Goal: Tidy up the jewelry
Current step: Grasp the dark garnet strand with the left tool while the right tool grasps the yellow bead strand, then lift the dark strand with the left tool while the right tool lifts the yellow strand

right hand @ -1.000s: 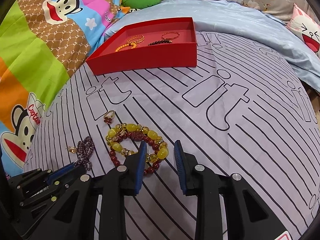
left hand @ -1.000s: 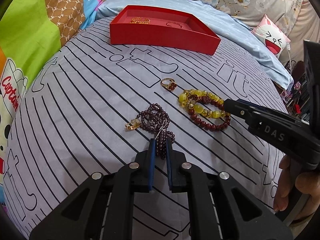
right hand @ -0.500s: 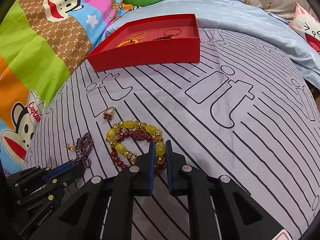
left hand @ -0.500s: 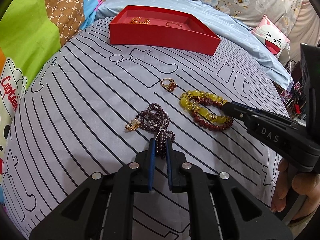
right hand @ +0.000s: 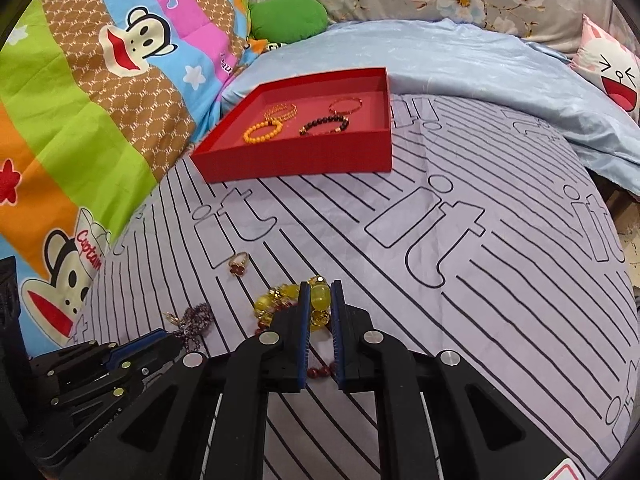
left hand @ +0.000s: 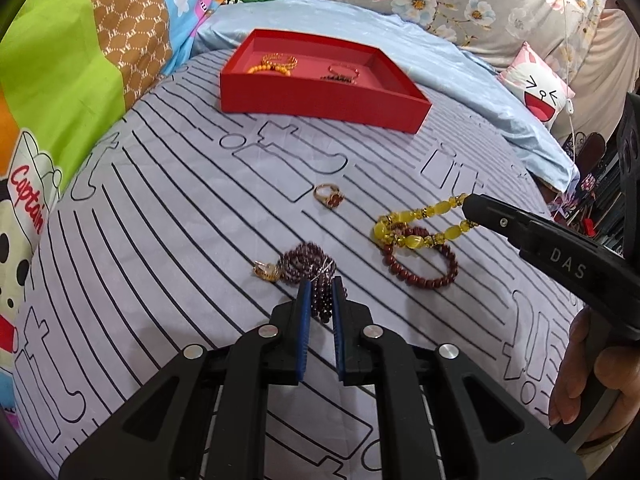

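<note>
My right gripper [right hand: 319, 292] is shut on the yellow bead bracelet [right hand: 320, 298] and lifts one end of it off the bed; it also shows in the left wrist view [left hand: 424, 216]. A dark red bead bracelet [left hand: 420, 268] lies under it. My left gripper [left hand: 320, 286] is shut on the dark purple bead necklace [left hand: 306, 266], which has a gold pendant [left hand: 265, 270]. A gold ring with a red stone [left hand: 330, 197] lies on the striped sheet. The red tray [right hand: 304, 158] at the back holds several bracelets.
The bed has a grey striped sheet [right hand: 480, 264]. A colourful monkey-print quilt [right hand: 80, 120] rises on the left. A light blue blanket [right hand: 460, 56] lies behind the tray. A pink cartoon pillow [left hand: 540, 88] sits at the right. The bed's edge drops off at the right.
My right gripper has shut on the yellow bracelet and pulled it up, off the dark red one. My left gripper stays shut on the purple necklace and both views have lifted slightly.
</note>
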A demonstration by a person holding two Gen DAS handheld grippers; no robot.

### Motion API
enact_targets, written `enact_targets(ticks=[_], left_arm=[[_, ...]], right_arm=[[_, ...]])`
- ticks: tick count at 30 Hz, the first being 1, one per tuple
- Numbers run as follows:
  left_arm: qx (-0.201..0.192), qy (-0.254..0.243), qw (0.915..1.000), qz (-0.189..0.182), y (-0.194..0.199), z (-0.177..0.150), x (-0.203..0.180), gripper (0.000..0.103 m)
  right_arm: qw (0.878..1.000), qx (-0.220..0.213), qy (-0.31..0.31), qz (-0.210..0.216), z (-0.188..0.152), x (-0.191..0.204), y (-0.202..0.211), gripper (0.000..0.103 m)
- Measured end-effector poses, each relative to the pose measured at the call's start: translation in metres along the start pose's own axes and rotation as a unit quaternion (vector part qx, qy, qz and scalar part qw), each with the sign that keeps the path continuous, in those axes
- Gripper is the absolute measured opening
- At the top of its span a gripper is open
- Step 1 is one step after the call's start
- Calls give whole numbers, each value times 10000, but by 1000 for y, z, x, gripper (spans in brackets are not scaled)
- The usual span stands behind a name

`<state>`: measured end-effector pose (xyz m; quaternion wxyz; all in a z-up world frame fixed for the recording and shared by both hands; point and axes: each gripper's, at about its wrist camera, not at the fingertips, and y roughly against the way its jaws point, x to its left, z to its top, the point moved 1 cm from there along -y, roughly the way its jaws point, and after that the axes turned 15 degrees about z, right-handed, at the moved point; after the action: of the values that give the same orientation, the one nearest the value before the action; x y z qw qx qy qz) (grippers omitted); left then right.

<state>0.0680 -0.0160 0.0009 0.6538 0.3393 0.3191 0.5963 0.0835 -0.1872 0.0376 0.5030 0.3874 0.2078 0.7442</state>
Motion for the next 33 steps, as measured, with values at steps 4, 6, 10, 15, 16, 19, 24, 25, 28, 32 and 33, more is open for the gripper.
enact_targets(ticks=[4, 6, 10, 15, 16, 19, 24, 25, 28, 32, 33], left_arm=[[-77, -16, 10000, -34, 7, 4, -1, 10], [-109, -20, 9999, -59, 11, 6, -2, 10], [-204, -40, 9997, -116, 21, 13, -5, 10], [-358, -90, 9992, -165, 35, 25, -6, 9], [-389, -107, 9990, -177, 37, 28, -7, 9], [-479, -144, 9986, -199, 45, 39, -7, 9], [-568, -88, 9982, -166, 49, 53, -1, 8], [-572, -68, 9982, -161, 49, 54, 0, 7], [-522, -1, 9985, -139, 46, 54, 7, 7], [-242, 19, 9996, -154, 38, 38, 10, 14], [-138, 10, 9998, -161, 34, 30, 9, 23]], right_arm=[[9999, -120, 37, 67, 7, 5, 10, 9], [9998, -184, 61, 97, 10, 7, 15, 9], [9994, -304, 99, 143, 17, 11, 25, 9], [9988, -442, 138, 165, 26, 14, 37, 9], [9987, -464, 140, 171, 27, 13, 39, 9], [9983, -537, 145, 166, 32, 12, 44, 9], [9979, -615, 126, 156, 35, 9, 50, 9], [9979, -626, 123, 148, 35, 8, 51, 9], [9979, -628, 95, 135, 34, 6, 52, 9], [9982, -589, 38, 144, 29, 3, 52, 9], [9983, -569, 21, 150, 27, 3, 51, 9]])
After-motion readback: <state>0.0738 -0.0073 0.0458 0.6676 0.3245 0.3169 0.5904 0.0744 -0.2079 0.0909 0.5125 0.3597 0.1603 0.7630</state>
